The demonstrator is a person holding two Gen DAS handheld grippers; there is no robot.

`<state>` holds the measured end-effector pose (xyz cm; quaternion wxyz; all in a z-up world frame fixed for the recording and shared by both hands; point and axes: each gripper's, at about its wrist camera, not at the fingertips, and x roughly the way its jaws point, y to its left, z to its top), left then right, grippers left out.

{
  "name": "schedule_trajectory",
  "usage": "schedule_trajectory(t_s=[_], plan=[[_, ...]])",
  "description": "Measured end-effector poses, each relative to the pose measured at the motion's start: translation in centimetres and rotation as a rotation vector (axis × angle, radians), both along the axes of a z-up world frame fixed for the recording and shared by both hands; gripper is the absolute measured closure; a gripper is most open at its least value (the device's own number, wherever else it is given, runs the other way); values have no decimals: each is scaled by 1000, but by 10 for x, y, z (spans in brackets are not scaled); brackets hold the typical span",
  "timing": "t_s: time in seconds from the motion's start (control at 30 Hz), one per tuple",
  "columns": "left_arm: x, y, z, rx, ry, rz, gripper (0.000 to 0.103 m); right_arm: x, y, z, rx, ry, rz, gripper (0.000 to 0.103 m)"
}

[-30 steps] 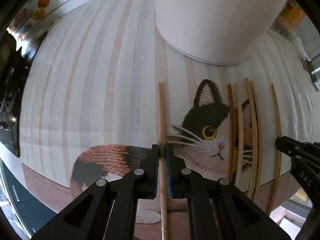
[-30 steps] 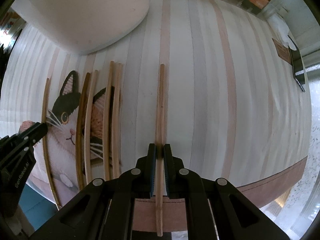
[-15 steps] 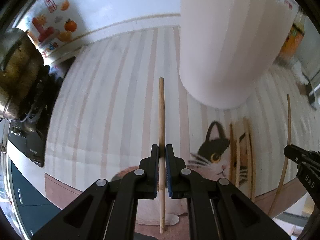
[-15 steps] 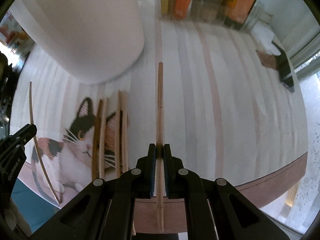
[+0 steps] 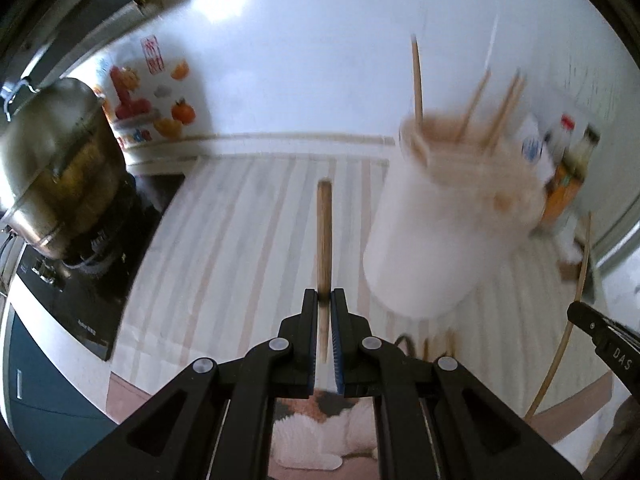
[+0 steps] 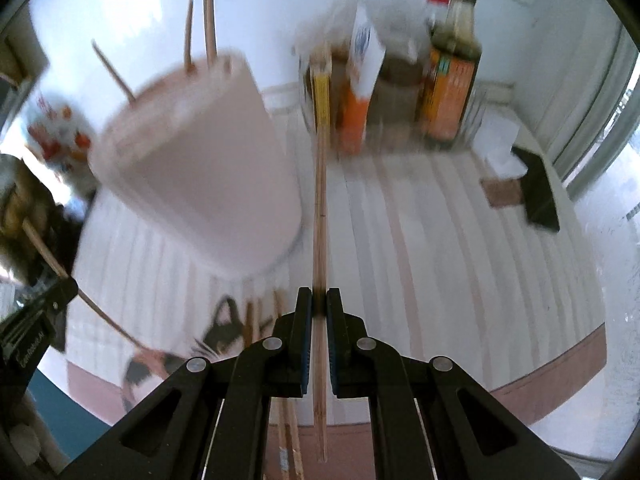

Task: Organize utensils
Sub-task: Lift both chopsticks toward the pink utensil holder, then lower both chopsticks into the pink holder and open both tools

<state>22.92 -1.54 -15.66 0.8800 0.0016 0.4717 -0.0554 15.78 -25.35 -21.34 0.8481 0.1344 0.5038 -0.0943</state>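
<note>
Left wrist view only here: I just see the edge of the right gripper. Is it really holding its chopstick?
Observer: Yes. The right gripper is shut on a chopstick, clamped between both fingers.
Operator: Where does its tip point?
Observer: Past the right side of the white holder, toward the wall just left of the orange carton, not over the holder's opening.

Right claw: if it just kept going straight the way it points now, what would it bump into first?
Probably the yellow-edged box by the back wall; the chopstick held in the right claw points at it. The white holder sits left of that line. Depth is blurry.
</note>
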Motion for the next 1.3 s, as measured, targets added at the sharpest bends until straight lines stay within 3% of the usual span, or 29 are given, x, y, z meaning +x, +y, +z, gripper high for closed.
schedule_trajectory(t_s=[0.37, 0.57, 0.73, 0.97, 1.3], plan=[[29, 27, 128, -243, -168, 25, 99, 31, -15, 104, 85, -263, -18, 96], [65, 13, 168, -292, -227, 11, 99, 73, -16, 144, 106, -377, -11, 96], [95, -11, 169, -268, -206, -24, 99, 116, -24, 158, 143, -435, -35, 96], [125, -38, 138, -236, -100, -71, 99, 165, -24, 154, 132, -468, -36, 96], [140, -57, 100, -196, 1, -97, 99, 188, -20, 135, 117, -513, -10, 96]])
